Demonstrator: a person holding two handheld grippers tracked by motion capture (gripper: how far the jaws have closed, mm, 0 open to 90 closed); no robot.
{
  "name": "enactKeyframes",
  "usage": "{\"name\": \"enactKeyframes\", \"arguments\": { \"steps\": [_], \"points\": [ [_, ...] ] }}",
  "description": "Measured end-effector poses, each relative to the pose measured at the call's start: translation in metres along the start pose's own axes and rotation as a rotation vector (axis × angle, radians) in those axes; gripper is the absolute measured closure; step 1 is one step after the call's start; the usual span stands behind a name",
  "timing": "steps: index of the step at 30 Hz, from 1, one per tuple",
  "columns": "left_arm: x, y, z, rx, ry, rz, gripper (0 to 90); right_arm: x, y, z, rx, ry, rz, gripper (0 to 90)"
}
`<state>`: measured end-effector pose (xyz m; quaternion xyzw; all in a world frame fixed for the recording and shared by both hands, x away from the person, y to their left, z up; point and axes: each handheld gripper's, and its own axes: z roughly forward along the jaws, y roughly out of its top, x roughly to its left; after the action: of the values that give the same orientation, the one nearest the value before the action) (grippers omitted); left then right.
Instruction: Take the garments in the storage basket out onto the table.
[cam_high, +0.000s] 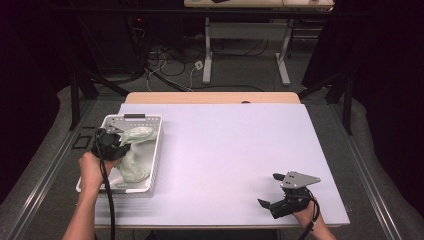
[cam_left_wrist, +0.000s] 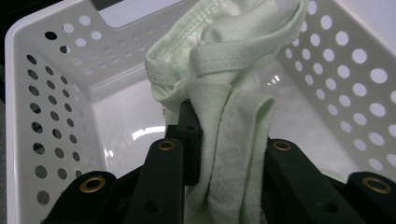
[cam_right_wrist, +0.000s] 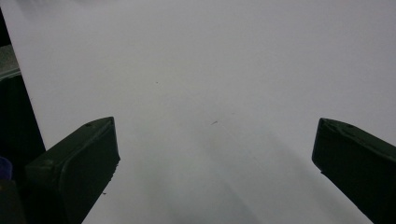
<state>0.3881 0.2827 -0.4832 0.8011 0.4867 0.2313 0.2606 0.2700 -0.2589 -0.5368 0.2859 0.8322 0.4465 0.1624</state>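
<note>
High view: white perforated basket (cam_high: 156, 150) sits at the table's (cam_high: 235, 150) left edge w/ a pale green garment (cam_high: 132, 155) bunched inside. Left gripper (cam_high: 111, 142) is down in the basket, over the cloth, held by the left hand (cam_high: 92, 170). Right gripper (cam_high: 274, 192) rests near the front right corner of the table, well apart from the basket, jaws spread, nothing btwn them.

Left gripper view: jaws are clamped together on a fold of the garment (cam_left_wrist: 229, 140); cloth runs up btwn the black jaws and bunches above them, hemmed edge on top. Basket wall (cam_left_wrist: 51, 116) rises on both sides, so the garment is inside the basket, not out yet.

Right gripper view: both black jaws wide apart over bare white tabletop (cam_right_wrist: 210, 70), holding nothing.

Progress, as a judgement: the grab is done, lifting out not yet; the rest (pulling the garment clear, laying it on the table) is all left.

Hard to read: the jaw tips are buried in cloth, so can't tell how deep the bite is. Garment type unclear, too crumpled. Basket bottom under the cloth is hidden.
</note>
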Motion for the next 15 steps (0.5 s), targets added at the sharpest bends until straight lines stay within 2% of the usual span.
{"name": "enactKeyframes", "arguments": {
  "steps": [2, 15],
  "points": [
    [0.0002, 0.0002, -0.0011, -0.012, -0.007, 0.001, 76.8, -0.0002, 0.0002, -0.0007, 0.012, 0.001, -0.002, 0.0],
    [0.0009, 0.0012, -0.0081, -0.065, 0.000, -0.006, 77.1, 0.0007, -0.0001, 0.0004, 0.004, 0.003, 0.008, 0.0]
  ]
}}
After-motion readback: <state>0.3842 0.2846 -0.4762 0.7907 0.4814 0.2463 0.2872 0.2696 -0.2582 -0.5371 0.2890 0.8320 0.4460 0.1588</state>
